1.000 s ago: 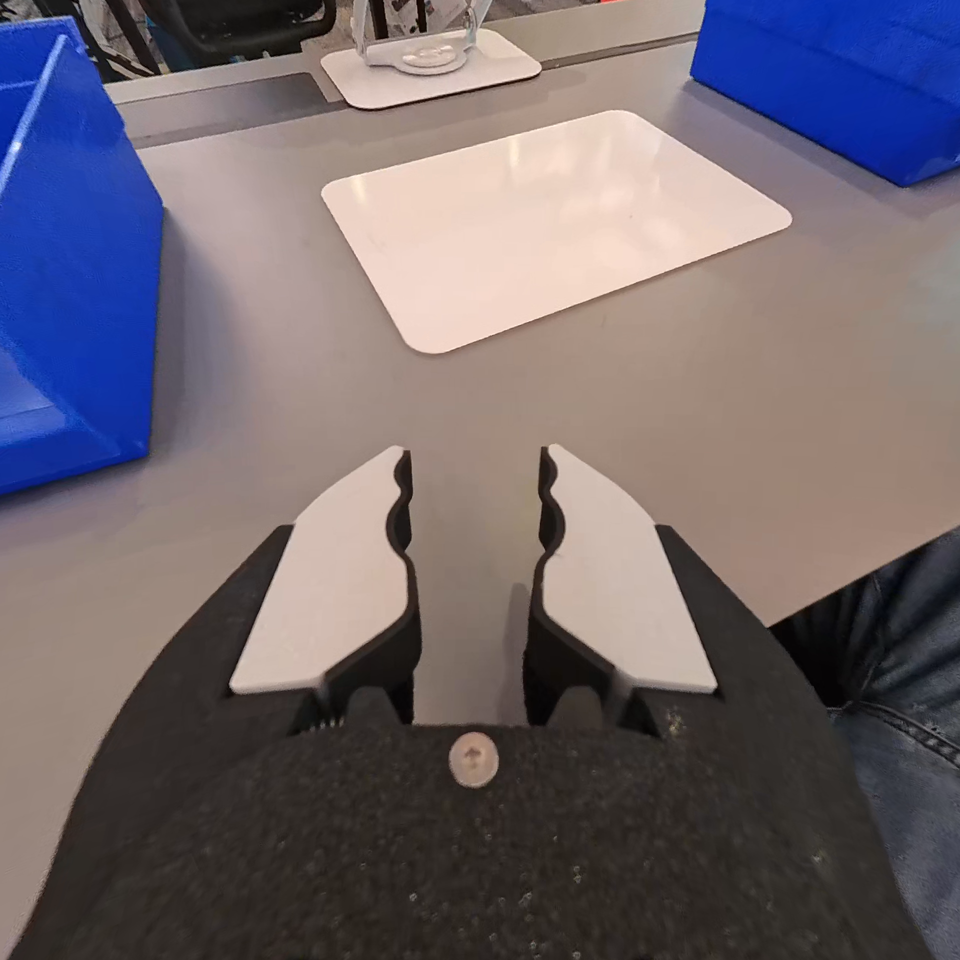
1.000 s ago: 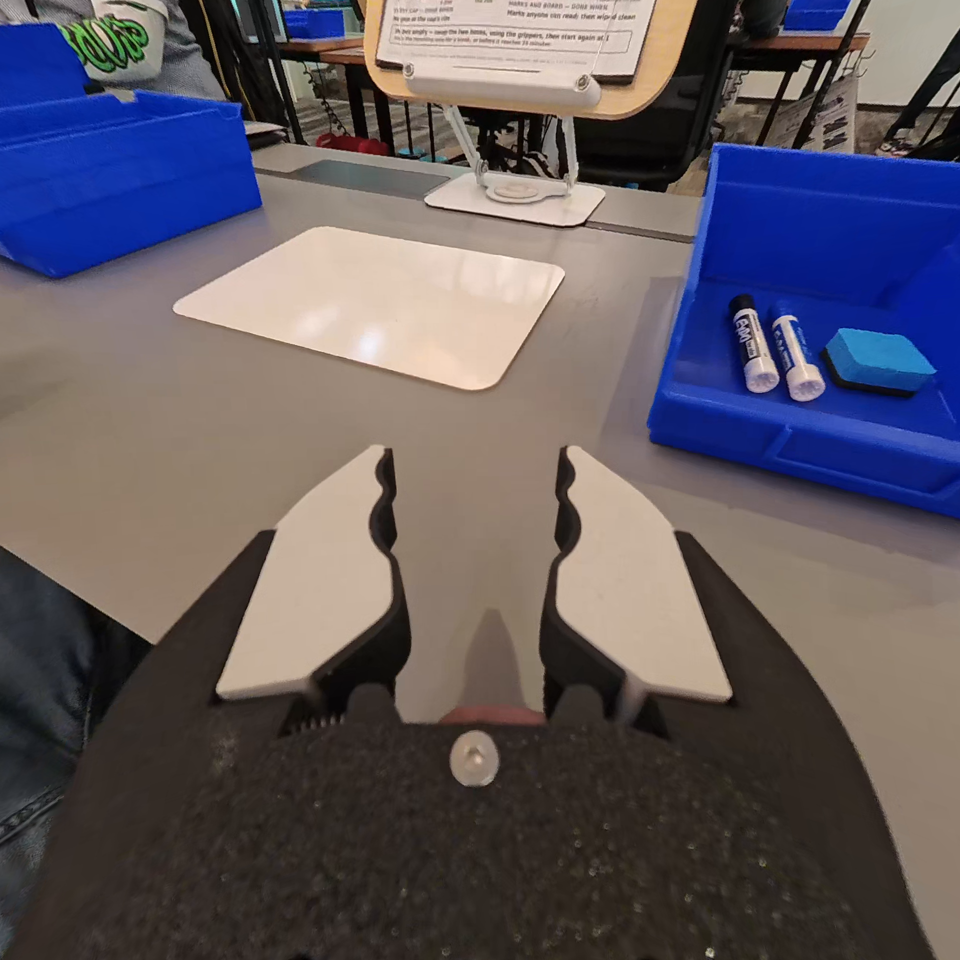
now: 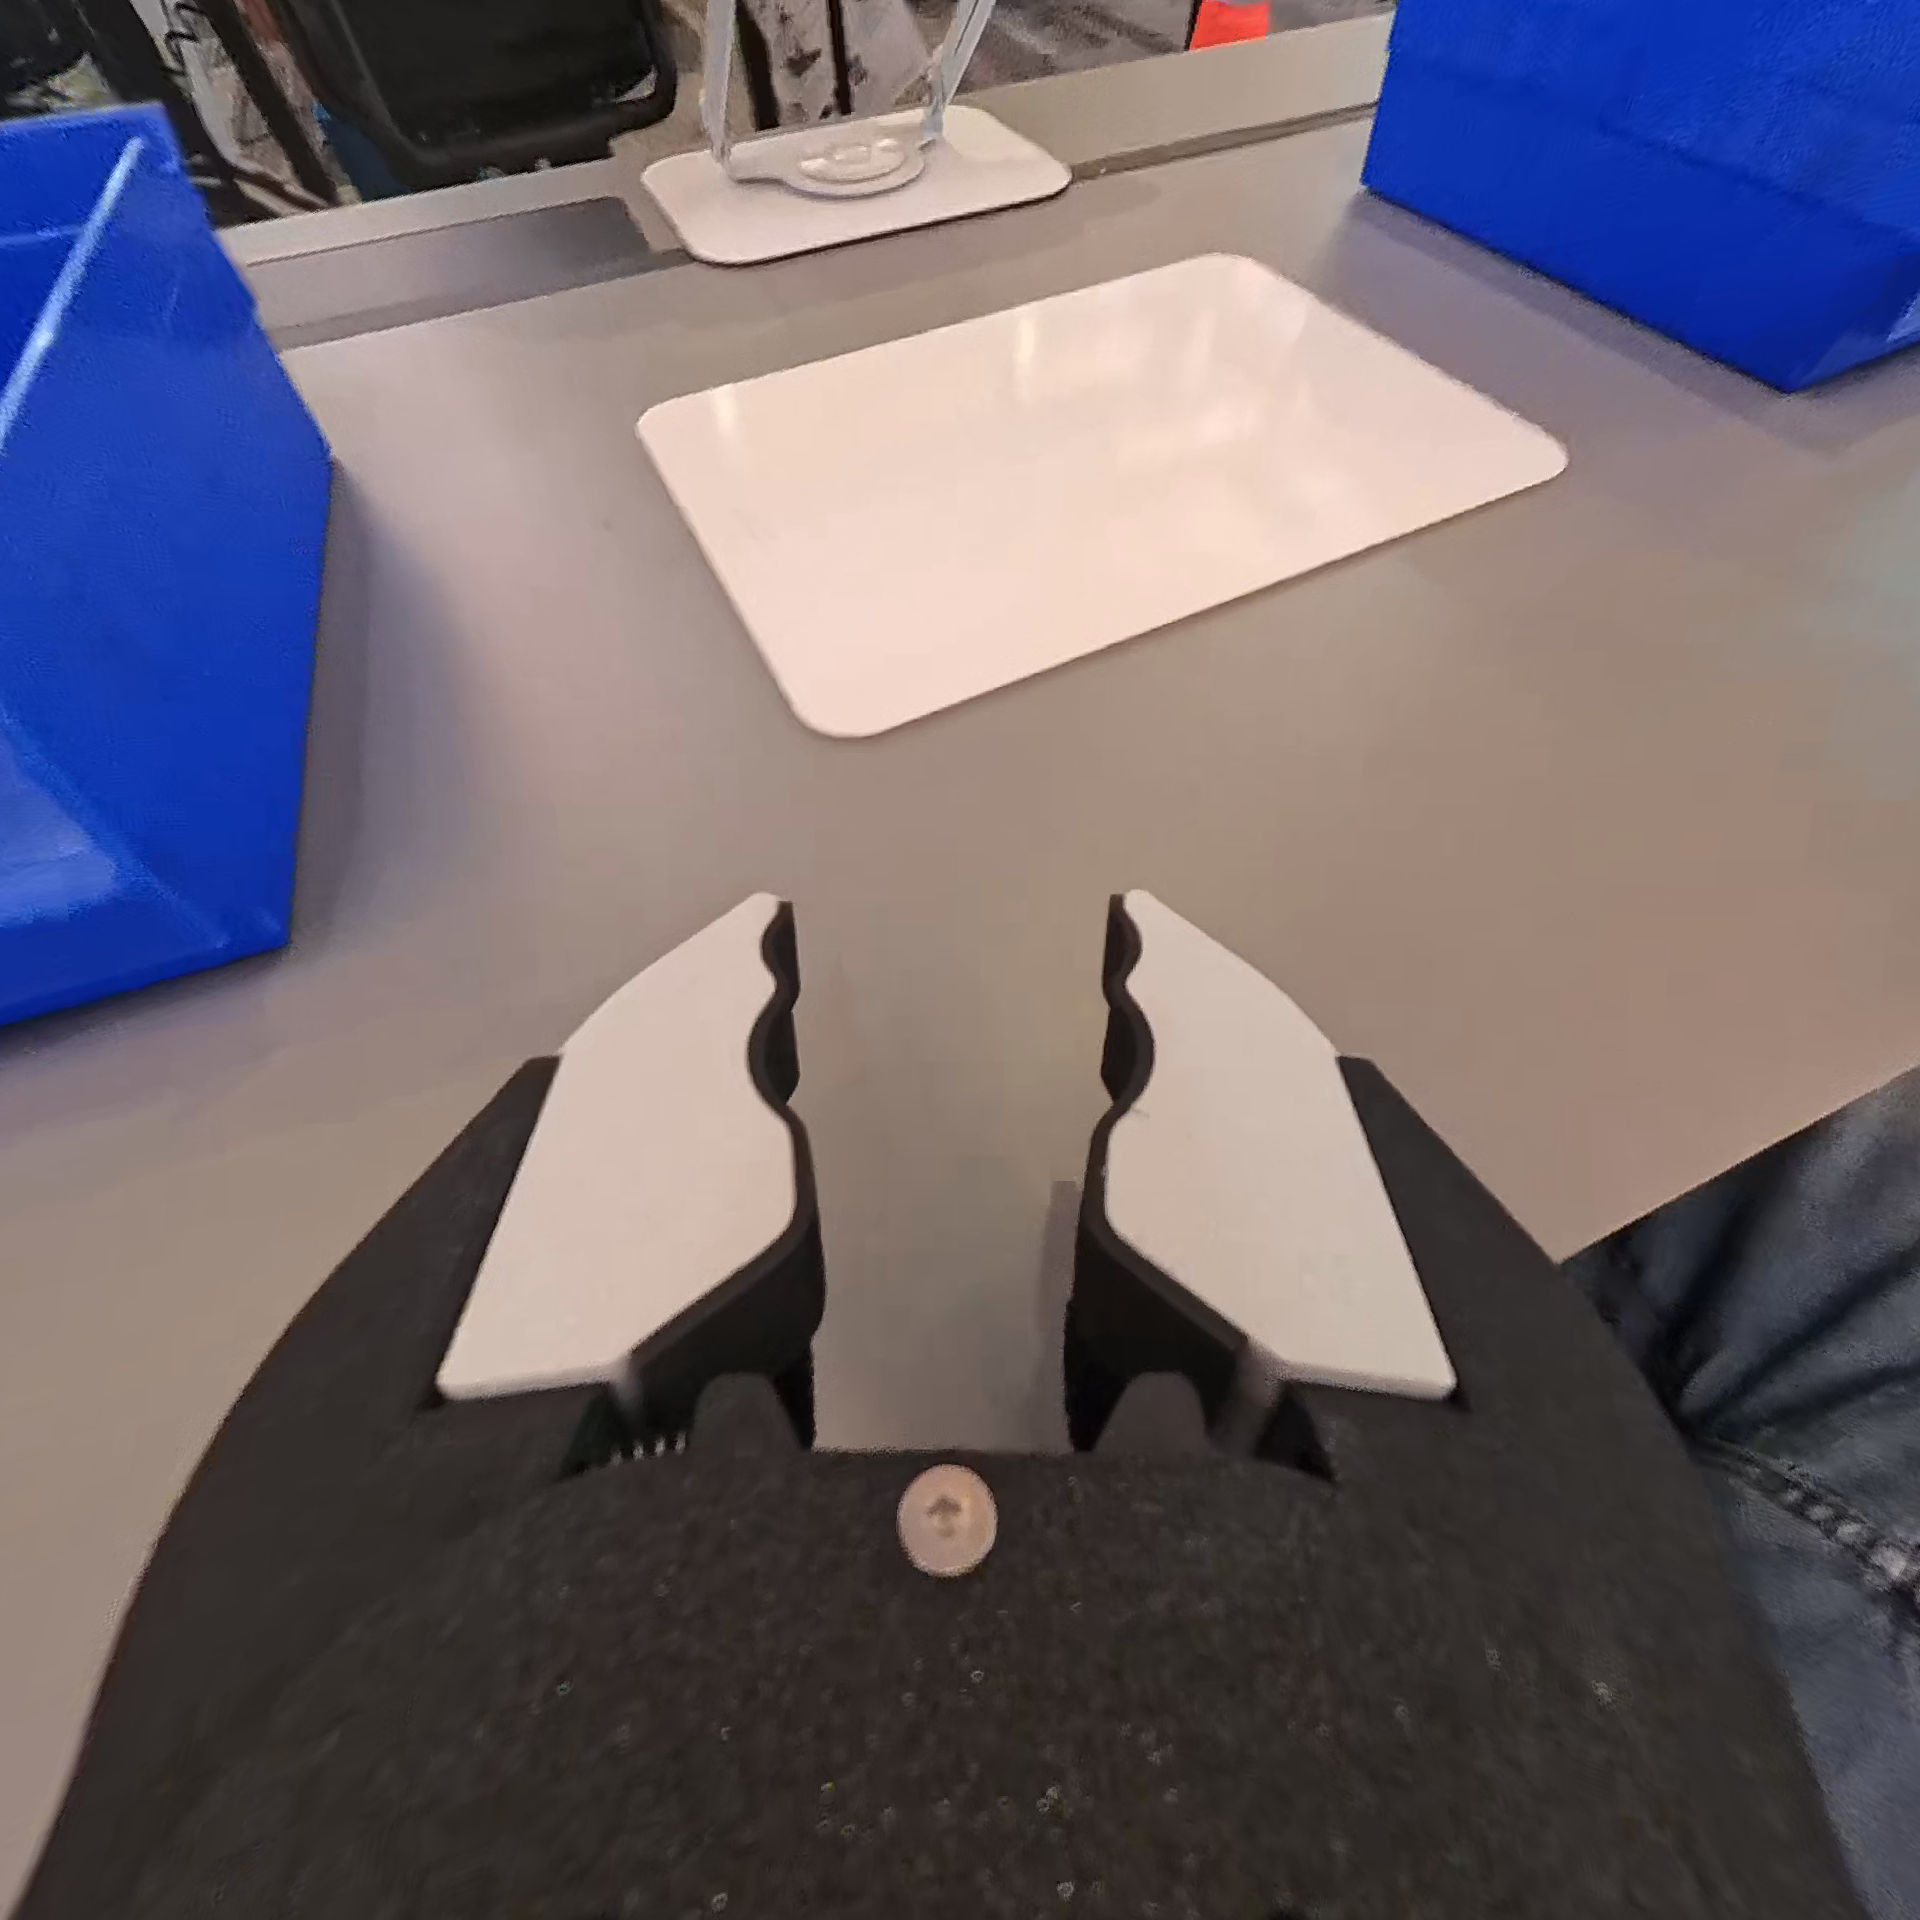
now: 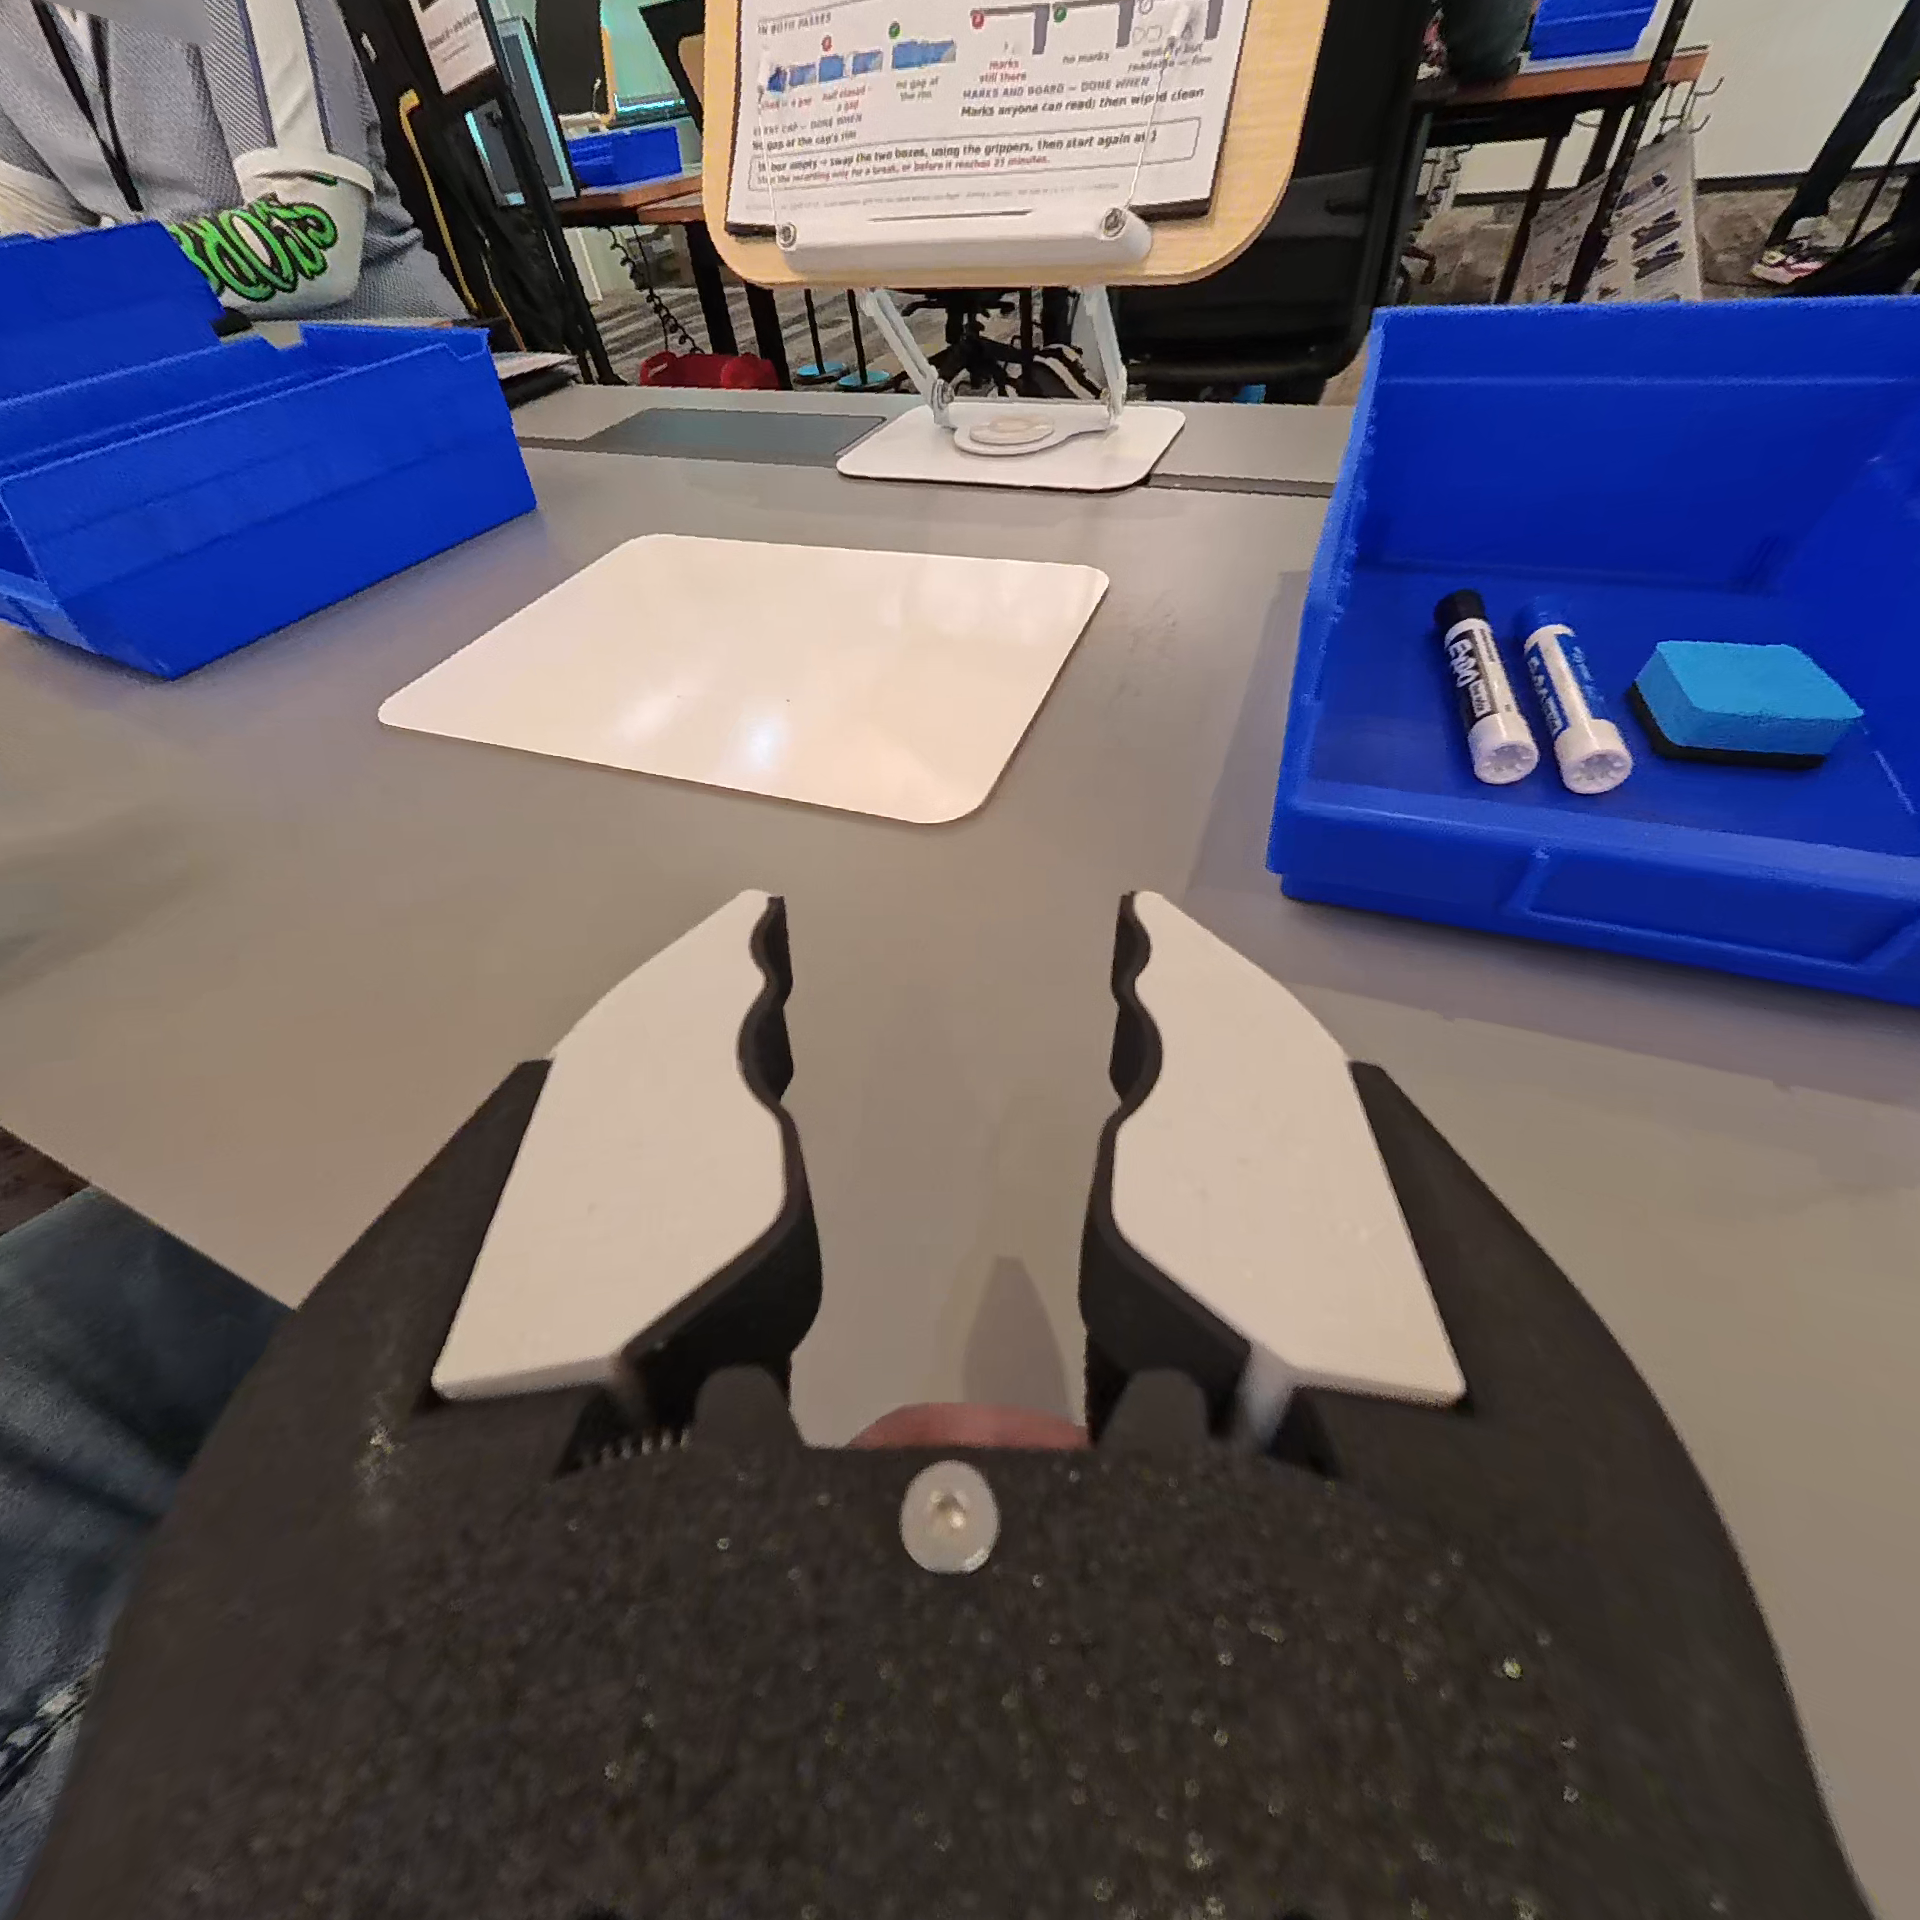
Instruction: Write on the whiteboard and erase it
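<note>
While both claws hover over the grey surface (image 4: 260, 935), the left claw (image 3: 948, 914) and right claw (image 4: 951, 914) stand wide and hold nothing. A blank whiteboard (image 4: 758, 675) lies flat at frame centre. At right, a blue bin (image 4: 1558, 894) holds two markers (image 4: 1481, 691) side by side and an eraser (image 4: 1745, 701) just beside them

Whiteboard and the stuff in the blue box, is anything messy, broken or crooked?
Nothing stands out. The whiteboard lies flat on the table, blank and unmarked. Two capped markers lie side by side in the right bin with the eraser beside them. Both the left gripper and the right gripper are open and empty.
</note>
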`<state>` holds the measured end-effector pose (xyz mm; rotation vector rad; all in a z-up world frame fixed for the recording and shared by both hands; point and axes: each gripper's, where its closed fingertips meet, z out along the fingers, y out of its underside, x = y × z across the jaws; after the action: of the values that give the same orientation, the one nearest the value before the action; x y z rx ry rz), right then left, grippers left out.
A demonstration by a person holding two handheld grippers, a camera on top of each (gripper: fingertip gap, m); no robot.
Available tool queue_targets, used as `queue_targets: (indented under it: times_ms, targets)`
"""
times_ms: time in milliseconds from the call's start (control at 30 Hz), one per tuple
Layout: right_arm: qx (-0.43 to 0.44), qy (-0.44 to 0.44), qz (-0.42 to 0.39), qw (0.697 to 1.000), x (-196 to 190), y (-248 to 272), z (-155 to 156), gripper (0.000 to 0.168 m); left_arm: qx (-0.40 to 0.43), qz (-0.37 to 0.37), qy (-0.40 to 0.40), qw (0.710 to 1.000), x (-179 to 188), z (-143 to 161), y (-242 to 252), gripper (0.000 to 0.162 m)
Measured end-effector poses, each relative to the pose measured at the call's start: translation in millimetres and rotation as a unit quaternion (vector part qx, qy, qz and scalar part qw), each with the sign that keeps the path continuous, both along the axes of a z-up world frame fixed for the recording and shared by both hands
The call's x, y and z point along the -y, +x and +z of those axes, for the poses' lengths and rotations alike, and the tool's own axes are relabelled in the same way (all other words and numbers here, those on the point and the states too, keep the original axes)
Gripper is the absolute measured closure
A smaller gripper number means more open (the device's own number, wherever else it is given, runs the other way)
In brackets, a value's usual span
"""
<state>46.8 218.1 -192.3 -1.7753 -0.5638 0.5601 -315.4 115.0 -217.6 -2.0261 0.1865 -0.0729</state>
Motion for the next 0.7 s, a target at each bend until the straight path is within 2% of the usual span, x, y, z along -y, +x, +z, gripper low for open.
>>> queue_targets:
  times_ms: [67, 133, 233, 333, 367, 467, 533, 667, 700]
  targets:
    - [0.000, 0.002, -0.006, 1.000, 2, 6, 1, 0.109, 0.019, -0.019, -0.001, 1.000, -13, 9, 23, 0.104]
    - [-0.002, 0.003, -0.014, 1.000, 1, 13, 2, 0.109, 0.050, -0.062, -0.005, 0.997, -30, 22, 65, 0.101]
    - [-0.016, 0.001, -0.030, 0.999, -3, 29, 5, 0.109, 0.075, -0.134, -0.027, 0.988, -64, 33, 151, 0.097]
    - [-0.027, -0.002, -0.066, 0.997, -13, 55, 7, 0.109, 0.113, -0.189, -0.091, 0.971, -105, 25, 247, 0.091]
    - [-0.030, -0.004, -0.081, 0.996, -16, 66, 7, 0.108, 0.109, -0.192, -0.097, 0.970, -122, 20, 274, 0.090]
    - [-0.032, -0.014, -0.127, 0.991, -25, 100, 4, 0.107, 0.075, -0.177, -0.109, 0.975, -172, 3, 340, 0.072]
    - [-0.036, -0.022, -0.151, 0.988, -29, 119, 2, 0.107, 0.056, -0.157, -0.110, 0.980, -201, -8, 371, 0.068]
    - [-0.057, -0.039, -0.170, 0.983, -32, 141, -2, 0.107, 0.042, -0.104, -0.111, 0.987, -244, -24, 388, 0.074]
    - [-0.062, -0.041, -0.171, 0.982, -31, 144, -2, 0.107, 0.061, -0.099, -0.111, 0.987, -251, -23, 390, 0.070]
